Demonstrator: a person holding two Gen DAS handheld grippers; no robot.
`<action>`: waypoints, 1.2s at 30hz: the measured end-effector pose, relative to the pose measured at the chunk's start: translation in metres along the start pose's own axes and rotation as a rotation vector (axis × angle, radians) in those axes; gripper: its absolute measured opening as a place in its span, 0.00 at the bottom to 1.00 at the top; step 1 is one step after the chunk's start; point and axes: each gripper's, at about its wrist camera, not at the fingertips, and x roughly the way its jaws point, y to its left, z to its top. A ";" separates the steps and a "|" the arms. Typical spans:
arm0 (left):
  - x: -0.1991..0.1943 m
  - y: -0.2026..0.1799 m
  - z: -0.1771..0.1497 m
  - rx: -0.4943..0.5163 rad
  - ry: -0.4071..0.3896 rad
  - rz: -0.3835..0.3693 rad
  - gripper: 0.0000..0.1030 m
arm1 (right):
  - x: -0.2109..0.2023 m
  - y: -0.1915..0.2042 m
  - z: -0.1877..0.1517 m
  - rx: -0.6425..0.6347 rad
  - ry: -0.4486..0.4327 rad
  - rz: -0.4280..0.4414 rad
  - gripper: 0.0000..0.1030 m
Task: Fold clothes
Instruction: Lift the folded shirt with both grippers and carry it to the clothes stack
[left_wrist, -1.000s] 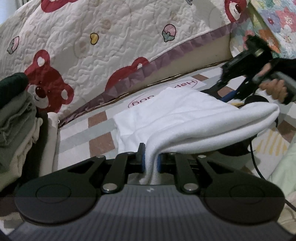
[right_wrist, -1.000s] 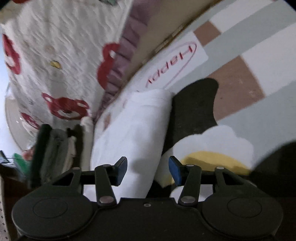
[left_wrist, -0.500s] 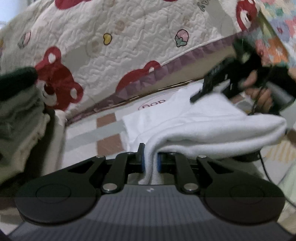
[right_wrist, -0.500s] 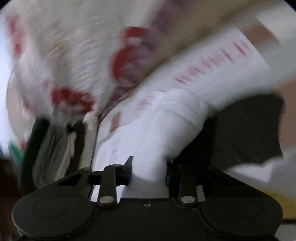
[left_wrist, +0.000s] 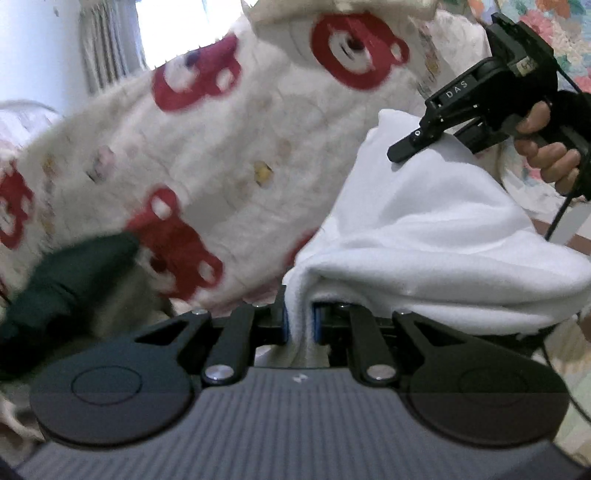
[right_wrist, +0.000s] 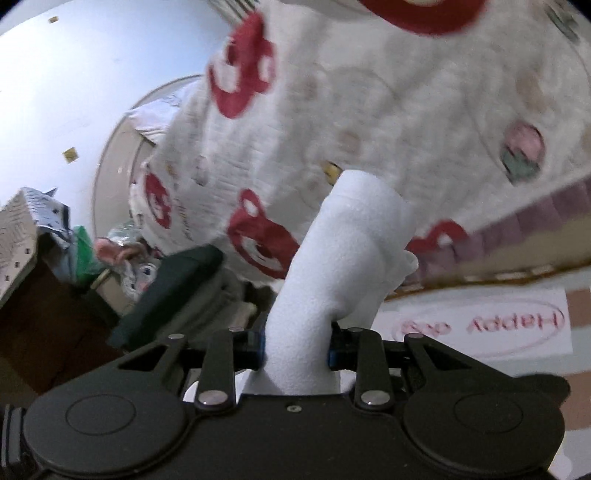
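Note:
A folded white garment (left_wrist: 424, 236) hangs in the air between both grippers, lifted off the mat. My left gripper (left_wrist: 300, 325) is shut on its near edge, the cloth pinched between the blue pads. In the right wrist view a thick roll of the same white garment (right_wrist: 343, 266) rises from my right gripper (right_wrist: 297, 345), which is shut on it. In the left wrist view my right gripper (left_wrist: 410, 144), held by a hand (left_wrist: 546, 155), bites the far upper edge. A stack of folded clothes with a dark green garment (left_wrist: 70, 273) on top sits at the left.
A white quilt with red bears (left_wrist: 207, 147) fills the background. A checked mat with a "Happy dog" label (right_wrist: 480, 325) lies below at the right. A dark wooden cabinet (right_wrist: 44, 317) and a cardboard box (right_wrist: 18, 229) stand at far left. A cable (left_wrist: 557, 218) hangs from the right gripper.
My right gripper went from open beside the white garment to shut on it. Both grippers then lifted the garment off the mat and swung it left towards the stack.

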 end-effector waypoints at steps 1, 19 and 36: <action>-0.007 0.007 0.005 -0.004 -0.013 0.020 0.11 | 0.002 0.012 0.009 -0.015 0.006 0.009 0.32; -0.093 0.209 0.105 0.206 -0.069 0.455 0.12 | 0.141 0.240 0.158 -0.175 0.083 0.272 0.32; 0.005 0.267 -0.044 0.018 0.088 0.580 0.17 | 0.351 0.182 0.079 -0.099 0.214 0.107 0.36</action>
